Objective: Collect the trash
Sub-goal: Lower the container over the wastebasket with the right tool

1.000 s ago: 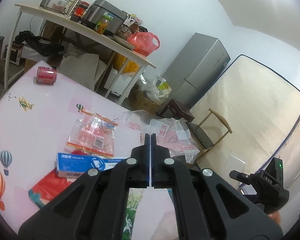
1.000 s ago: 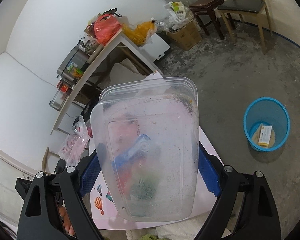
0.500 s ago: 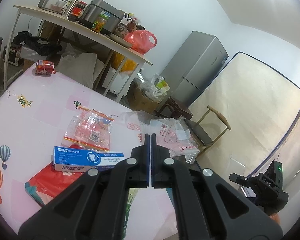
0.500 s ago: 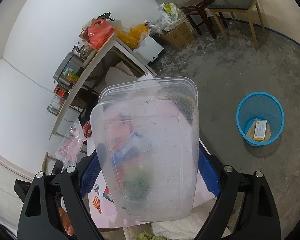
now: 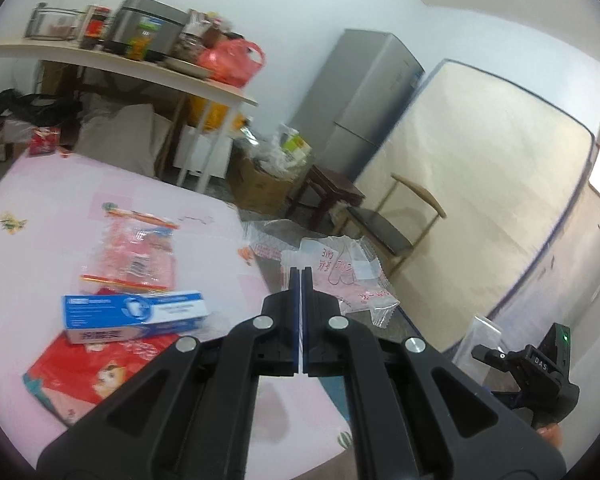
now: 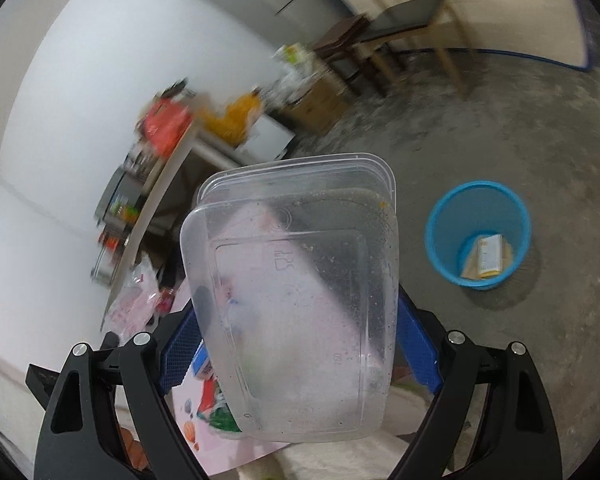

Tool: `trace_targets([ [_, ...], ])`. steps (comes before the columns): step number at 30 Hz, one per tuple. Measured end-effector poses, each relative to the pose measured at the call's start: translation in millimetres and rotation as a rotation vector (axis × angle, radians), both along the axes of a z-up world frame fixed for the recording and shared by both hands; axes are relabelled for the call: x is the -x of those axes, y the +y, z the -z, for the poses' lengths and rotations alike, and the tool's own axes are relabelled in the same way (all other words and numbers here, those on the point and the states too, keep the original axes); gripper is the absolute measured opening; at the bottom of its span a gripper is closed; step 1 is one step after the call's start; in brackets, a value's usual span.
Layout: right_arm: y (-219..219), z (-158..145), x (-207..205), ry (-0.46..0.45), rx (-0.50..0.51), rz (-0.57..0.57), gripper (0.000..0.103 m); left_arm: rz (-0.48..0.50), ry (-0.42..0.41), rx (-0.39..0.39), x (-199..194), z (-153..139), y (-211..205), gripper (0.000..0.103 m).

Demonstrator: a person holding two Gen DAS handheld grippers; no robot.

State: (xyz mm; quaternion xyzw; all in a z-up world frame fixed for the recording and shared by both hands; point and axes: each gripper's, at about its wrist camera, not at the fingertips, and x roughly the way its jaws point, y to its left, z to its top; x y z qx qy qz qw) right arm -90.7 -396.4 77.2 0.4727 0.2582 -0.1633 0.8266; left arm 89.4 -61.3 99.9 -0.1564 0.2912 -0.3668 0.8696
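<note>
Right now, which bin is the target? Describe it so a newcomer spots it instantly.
Start from the bare grey concrete floor in the right wrist view, right of the clear plastic container held in the right gripper. The bin stands there alone: round, bright blue, open-topped, with a small yellow-and-white carton inside.

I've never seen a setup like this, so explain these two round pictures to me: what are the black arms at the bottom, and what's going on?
A person holds a two-finger gripper in each hand; a fisheye camera on each looks along its fingers. The left gripper is shut and empty, over a pink table with a blue box, a red packet and clear wrappers. The right gripper clamps a dirty clear plastic container between its blue pads. On the floor beyond stands a blue bin, likely its destination, with a carton already inside.
</note>
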Motion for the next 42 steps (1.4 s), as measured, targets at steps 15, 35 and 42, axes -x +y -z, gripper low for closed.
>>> trace_targets([
  [15,-56,23,40,0.01,-0.03,0.153,0.084,0.112,0.107,-0.044,-17,26,-71,0.0],
  [35,-54,-6,53,-0.118,0.002,0.182,0.084,0.179,0.111,-0.032,-7,-21,-84,0.0],
  [42,-51,-6,47,-0.104,0.003,0.158,0.084,0.18,0.116,-0.05,-2,-14,-87,0.0],
])
